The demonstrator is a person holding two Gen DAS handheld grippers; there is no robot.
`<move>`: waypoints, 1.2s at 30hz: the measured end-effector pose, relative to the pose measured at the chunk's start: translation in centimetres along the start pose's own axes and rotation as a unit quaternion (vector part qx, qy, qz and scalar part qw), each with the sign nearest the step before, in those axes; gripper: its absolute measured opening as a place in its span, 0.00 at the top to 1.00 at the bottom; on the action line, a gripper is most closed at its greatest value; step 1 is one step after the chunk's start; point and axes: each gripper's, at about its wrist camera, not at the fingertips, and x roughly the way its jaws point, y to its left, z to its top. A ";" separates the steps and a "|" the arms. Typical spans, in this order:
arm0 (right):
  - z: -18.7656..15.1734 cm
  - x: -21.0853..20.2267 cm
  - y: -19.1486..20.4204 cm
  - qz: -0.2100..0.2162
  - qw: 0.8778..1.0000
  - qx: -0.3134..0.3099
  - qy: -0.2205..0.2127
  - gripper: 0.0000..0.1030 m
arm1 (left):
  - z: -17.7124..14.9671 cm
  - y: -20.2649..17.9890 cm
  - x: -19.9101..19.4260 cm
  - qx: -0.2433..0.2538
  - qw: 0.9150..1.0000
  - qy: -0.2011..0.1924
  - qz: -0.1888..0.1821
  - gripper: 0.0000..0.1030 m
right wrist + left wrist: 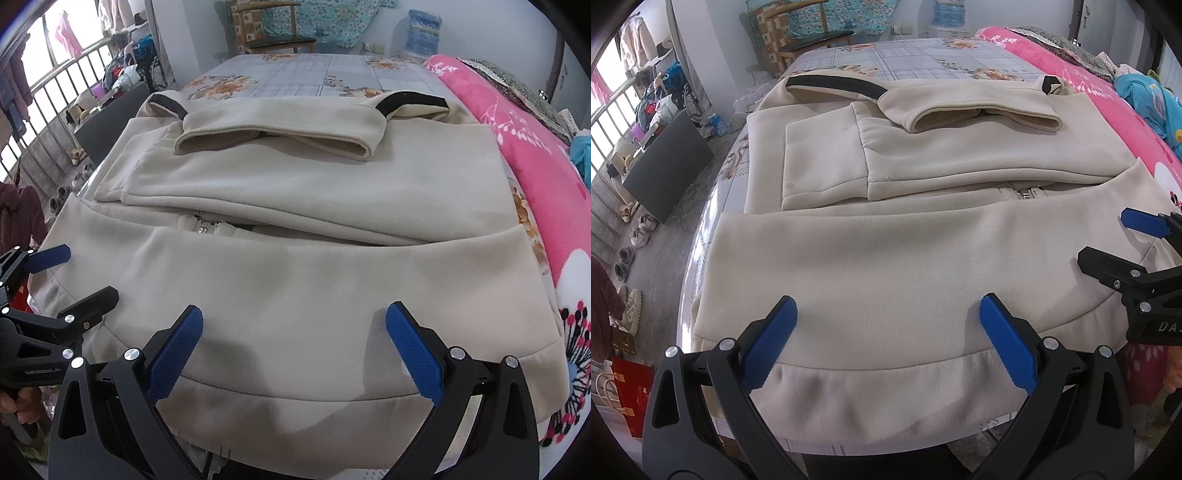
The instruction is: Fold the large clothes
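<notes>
Bed sheet [916,55], grey check with orange flowers, covers the bed. Pink quilt [1082,77] runs along its edge at 2 o'clock; blue cloth [1145,99] lies on the quilt further right. Wooden chair [273,33] stands past the bed at 12, patterned teal fabric [332,18] hanging behind it. Water jug [421,31] at 1 o'clock near a wall socket [373,47]. Dark cabinet [665,166] at 9, cluttered on top. Shoes [635,236] lined up on the floor beside it. Red bag [631,391] at 8. Window bars [55,88] at 10, with clothes hanging there.
</notes>
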 end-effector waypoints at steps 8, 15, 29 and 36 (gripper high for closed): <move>0.1 0.0 0.1 0.003 1.000 0.003 0.000 0.06 | 0.0 0.0 0.0 0.000 1.000 0.000 0.000 0.07; 0.0 0.1 0.2 0.001 1.000 -0.002 -0.001 0.06 | -0.4 0.8 -1.5 0.007 0.998 -0.050 0.023 0.07; -0.3 0.0 0.1 0.003 1.000 -0.006 -0.009 0.06 | -3.1 12.0 -2.4 -0.120 0.992 -0.034 -0.024 0.51; -0.3 0.0 0.1 0.003 1.000 -0.007 -0.009 0.06 | -3.7 12.1 -2.2 -0.121 0.991 -0.031 -0.040 0.52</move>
